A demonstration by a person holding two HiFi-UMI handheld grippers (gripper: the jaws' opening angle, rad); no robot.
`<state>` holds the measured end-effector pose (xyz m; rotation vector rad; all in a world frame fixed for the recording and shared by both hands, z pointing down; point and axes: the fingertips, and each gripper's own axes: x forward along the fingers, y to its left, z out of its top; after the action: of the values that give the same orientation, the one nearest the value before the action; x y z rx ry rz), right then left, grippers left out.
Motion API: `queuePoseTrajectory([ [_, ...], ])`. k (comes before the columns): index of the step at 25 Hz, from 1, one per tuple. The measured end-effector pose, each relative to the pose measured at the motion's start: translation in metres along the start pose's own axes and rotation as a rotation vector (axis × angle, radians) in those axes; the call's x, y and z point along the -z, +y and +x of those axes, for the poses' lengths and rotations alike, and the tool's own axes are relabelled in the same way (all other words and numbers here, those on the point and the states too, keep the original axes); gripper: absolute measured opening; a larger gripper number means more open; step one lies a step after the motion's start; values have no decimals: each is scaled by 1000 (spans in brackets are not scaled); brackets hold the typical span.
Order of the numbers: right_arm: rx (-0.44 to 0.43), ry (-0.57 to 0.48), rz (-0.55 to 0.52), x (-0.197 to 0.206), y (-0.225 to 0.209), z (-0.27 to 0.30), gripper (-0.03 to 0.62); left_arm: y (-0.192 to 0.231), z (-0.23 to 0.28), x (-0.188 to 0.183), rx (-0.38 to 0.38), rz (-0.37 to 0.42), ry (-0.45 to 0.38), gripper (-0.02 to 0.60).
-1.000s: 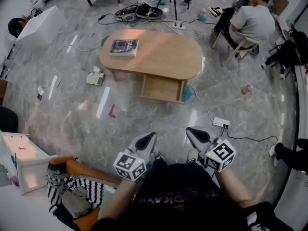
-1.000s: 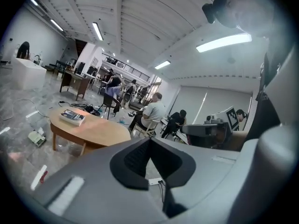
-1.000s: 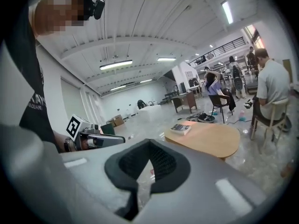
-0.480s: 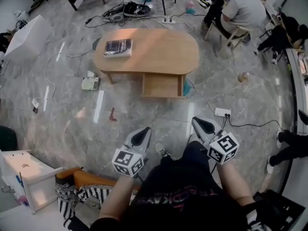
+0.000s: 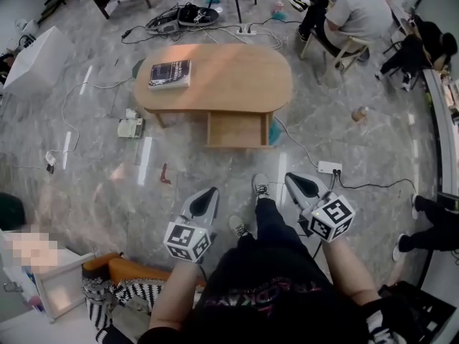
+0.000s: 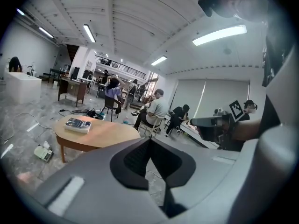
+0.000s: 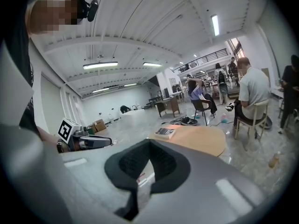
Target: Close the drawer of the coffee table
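An oval wooden coffee table point(image 5: 229, 81) stands on the marble floor ahead of me, with a dark book point(image 5: 170, 73) on its left end. Its drawer point(image 5: 238, 130) hangs pulled out from the near side. My left gripper point(image 5: 208, 194) is shut and empty, well short of the table, held at waist height. My right gripper point(image 5: 295, 180) is shut and empty too, level with the left one. The left gripper view shows the table point(image 6: 96, 133) and book point(image 6: 78, 124) far ahead, beyond the closed jaws. In the right gripper view the table point(image 7: 198, 139) also lies ahead.
A white power strip point(image 5: 330, 168) and cables trail across the floor right of the drawer. A small white box point(image 5: 130, 127) lies left of the table. A person sits on a chair point(image 5: 343, 49) at the back right. An orange seat point(image 5: 122, 271) with striped cloth is beside me.
I have walked closer to the table, which now sits a little further left in the head view. One foot has stepped forward between the grippers. Both grippers stayed shut.
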<state>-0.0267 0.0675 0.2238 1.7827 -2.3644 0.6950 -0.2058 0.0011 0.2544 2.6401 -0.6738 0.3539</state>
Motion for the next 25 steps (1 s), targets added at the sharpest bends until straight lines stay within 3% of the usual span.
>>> queuePoseTrajectory([
  [11,-30,26,43,6,-63,38,0,20,55,0,-40,-16,26,6],
  [25,-80,75,-32,42,-148,150,2,115,146,34,-130,-14,79,6],
])
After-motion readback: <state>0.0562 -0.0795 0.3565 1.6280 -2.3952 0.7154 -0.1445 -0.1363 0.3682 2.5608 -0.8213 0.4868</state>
